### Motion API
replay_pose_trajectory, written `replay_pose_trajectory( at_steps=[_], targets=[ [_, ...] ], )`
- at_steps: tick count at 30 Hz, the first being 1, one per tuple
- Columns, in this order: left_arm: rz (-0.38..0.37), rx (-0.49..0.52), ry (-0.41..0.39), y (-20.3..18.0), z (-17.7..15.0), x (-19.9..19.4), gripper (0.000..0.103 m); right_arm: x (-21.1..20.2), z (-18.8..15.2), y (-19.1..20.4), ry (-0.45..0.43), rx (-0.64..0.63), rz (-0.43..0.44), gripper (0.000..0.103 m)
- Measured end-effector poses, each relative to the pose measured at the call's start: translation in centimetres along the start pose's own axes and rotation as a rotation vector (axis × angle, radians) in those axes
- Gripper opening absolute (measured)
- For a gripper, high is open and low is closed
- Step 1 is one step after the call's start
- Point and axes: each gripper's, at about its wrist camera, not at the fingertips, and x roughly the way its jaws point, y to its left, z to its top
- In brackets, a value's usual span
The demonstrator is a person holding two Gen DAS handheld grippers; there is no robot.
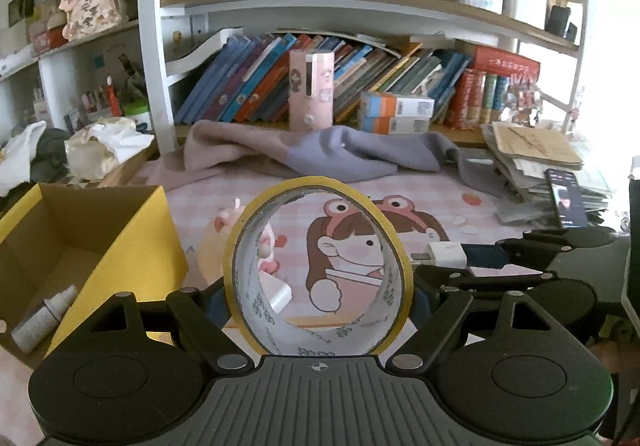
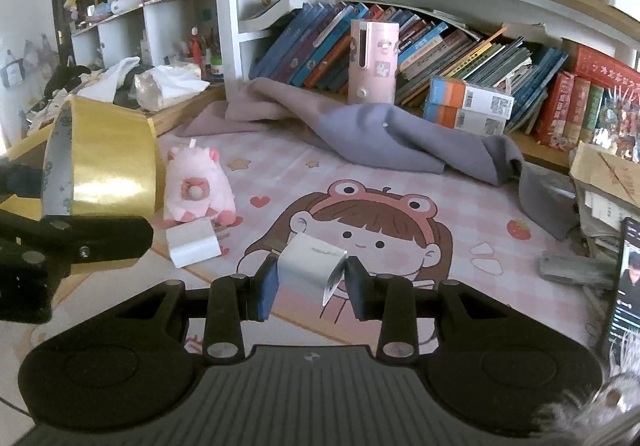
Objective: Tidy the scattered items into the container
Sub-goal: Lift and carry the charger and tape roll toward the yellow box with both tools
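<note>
The left gripper has its fingers closed on a tape roll, clamped across the roll's flat sides so the ring stands on edge and its bore looks straight ahead, along the fingers. The box sits just to the left of that gripper, open at the top, with a small dropper bottle already lying in it. So the relation that matters is sideways: the box lies left of the tape, and the left hand is plainly the nearer one. The move is likely a short swing left and over the yellow wall.

The right gripper has its fingers closed on a white charger, held above the desk near the mat's cartoon face. From the right wrist view, the tape roll and left gripper stand between this charger and the box, which is mostly hidden behind them, so the right hand has the longer way to go and would probably do best to wait.

A second charger and a pink plush lie on the desk, touching or nearly so, between the two grippers.
</note>
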Motion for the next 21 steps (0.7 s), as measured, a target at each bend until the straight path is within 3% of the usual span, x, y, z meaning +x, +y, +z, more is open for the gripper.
replay_pose_trajectory(
  at_steps=[9, 21],
  targets=[
    [-0.089, -0.026, 0.011, 1.5, -0.7, -3.1, 0.083, -4.1, -0.6, 1.5, 0.006, 0.039, -0.044, 0.034],
    [-0.212, 0.017, -0.05, 3.5, -1.9, -5.7, 0.083, -8.2, -1.3, 5.3, -0.026, 0.079, -0.175, 0.034]
  ],
)
